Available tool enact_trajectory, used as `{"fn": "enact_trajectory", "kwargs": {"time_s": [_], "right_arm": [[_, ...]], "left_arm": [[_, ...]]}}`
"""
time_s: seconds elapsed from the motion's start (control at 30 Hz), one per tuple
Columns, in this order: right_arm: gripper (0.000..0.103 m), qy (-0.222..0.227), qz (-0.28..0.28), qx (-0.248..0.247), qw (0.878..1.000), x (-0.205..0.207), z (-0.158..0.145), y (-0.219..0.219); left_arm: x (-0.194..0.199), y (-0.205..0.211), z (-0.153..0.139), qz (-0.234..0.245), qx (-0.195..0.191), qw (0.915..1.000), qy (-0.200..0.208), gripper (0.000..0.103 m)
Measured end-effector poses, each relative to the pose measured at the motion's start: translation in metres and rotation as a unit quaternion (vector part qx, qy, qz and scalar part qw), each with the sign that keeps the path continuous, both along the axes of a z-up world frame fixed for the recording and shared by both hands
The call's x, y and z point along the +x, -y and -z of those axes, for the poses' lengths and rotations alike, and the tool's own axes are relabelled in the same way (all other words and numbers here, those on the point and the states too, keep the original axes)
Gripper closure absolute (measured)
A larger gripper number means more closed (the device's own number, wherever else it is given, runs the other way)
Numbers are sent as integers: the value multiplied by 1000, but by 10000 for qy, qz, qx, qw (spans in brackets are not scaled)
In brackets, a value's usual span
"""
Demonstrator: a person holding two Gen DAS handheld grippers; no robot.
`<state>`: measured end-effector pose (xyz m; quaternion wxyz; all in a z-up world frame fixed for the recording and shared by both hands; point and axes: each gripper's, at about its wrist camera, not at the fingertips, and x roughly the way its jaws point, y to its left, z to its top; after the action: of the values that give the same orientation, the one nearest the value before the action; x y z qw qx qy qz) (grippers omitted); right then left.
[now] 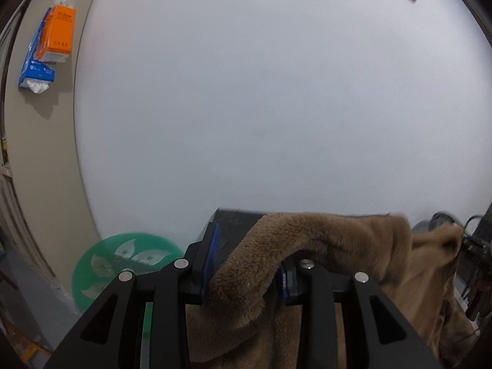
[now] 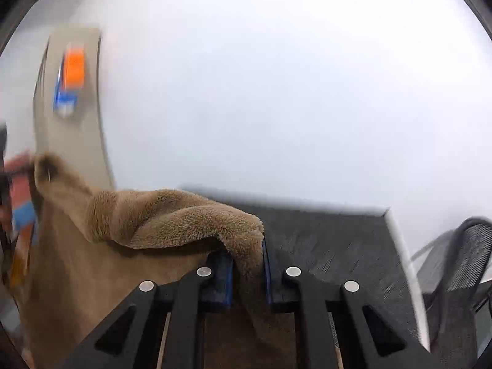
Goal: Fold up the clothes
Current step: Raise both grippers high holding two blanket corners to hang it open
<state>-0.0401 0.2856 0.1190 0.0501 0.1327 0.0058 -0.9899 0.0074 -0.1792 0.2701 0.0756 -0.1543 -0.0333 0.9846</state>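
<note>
A fluffy brown garment (image 1: 332, 236) hangs between my two grippers, lifted off the dark table (image 2: 332, 240). My left gripper (image 1: 246, 264) is shut on a thick fold of it, the blue pads (image 1: 212, 252) pressing the fleece from both sides. The cloth stretches to the right and drapes down below. In the right wrist view the same brown garment (image 2: 172, 215) runs left from my right gripper (image 2: 247, 264), which is shut on a thinner edge of it between its blue pads (image 2: 226, 273). A hand and sleeve (image 2: 18, 190) show at the far left.
A white wall fills most of both views. An orange box and a blue tissue pack (image 1: 52, 40) lie on a beige ledge. A green round mat (image 1: 123, 261) lies at lower left. A black mesh chair (image 2: 461, 264) stands at the right, cables (image 1: 473, 246) too.
</note>
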Motion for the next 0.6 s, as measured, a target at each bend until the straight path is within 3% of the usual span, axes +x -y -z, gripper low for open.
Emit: {"fn": "enact_trajectory", "kwargs": {"time_s": [0.07,0.13,0.23,0.3,0.47,0.6], "right_arm": [[87,-800,298,265,9960,43,-36,8],[87,-1629,593,566,9832,90,-68,23],[87,-2705,1023,1010,9519,151,-108,45],[87,-3275,1340,1332,9258,184,-128,60],[87,-4206,1969,1635,8704,253,-177,84],[87,-4674,2455,1767,8307,285,-208,90]], "left_arm": [[28,1,-23,89,90,9990,-439,66],[62,2,-48,127,150,9948,-1001,66],[114,11,-83,112,332,9815,-1884,62],[148,18,-105,62,434,9673,-2498,59],[212,23,-143,-41,564,9284,-3674,47],[238,17,-166,51,430,9128,-4060,42]]}}
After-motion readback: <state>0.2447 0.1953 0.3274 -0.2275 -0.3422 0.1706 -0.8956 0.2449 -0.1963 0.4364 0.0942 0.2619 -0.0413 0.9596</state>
